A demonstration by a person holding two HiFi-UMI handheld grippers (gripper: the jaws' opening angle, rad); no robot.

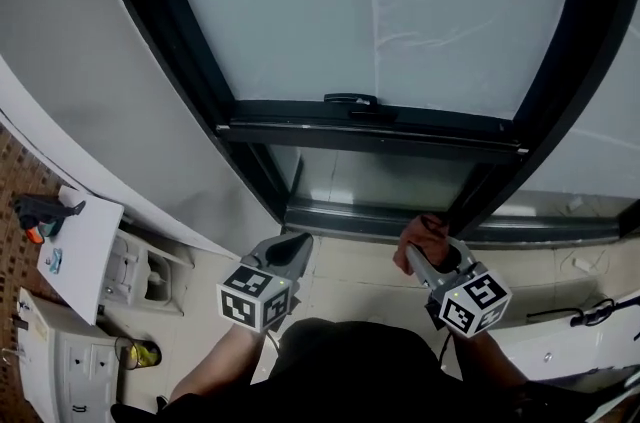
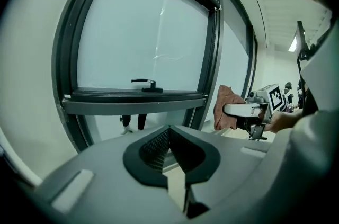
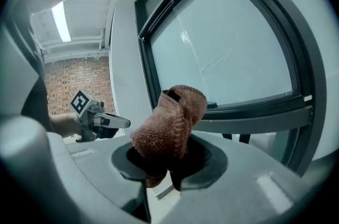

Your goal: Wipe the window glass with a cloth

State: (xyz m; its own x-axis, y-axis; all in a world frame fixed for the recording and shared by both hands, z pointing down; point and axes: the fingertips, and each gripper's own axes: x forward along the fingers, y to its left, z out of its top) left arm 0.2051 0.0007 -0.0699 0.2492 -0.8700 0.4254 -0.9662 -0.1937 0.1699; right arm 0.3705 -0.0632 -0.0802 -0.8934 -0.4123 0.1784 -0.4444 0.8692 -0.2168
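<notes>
Both grippers sit low in frame, under the window glass [image 1: 370,1].
Right gripper [image 1: 420,259], lower centre-right, is clamped on a brown cloth [image 3: 169,122], which is clear of the pane. Left gripper [image 2: 168,133], lower centre-left, has its jaws together on nothing.

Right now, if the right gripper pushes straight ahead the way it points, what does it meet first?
Probably the window's dark horizontal frame bar, with the brown cloth in the right gripper touching first rather than the fingers. The upper glass lies just above that line; depth is hard to judge.
</notes>
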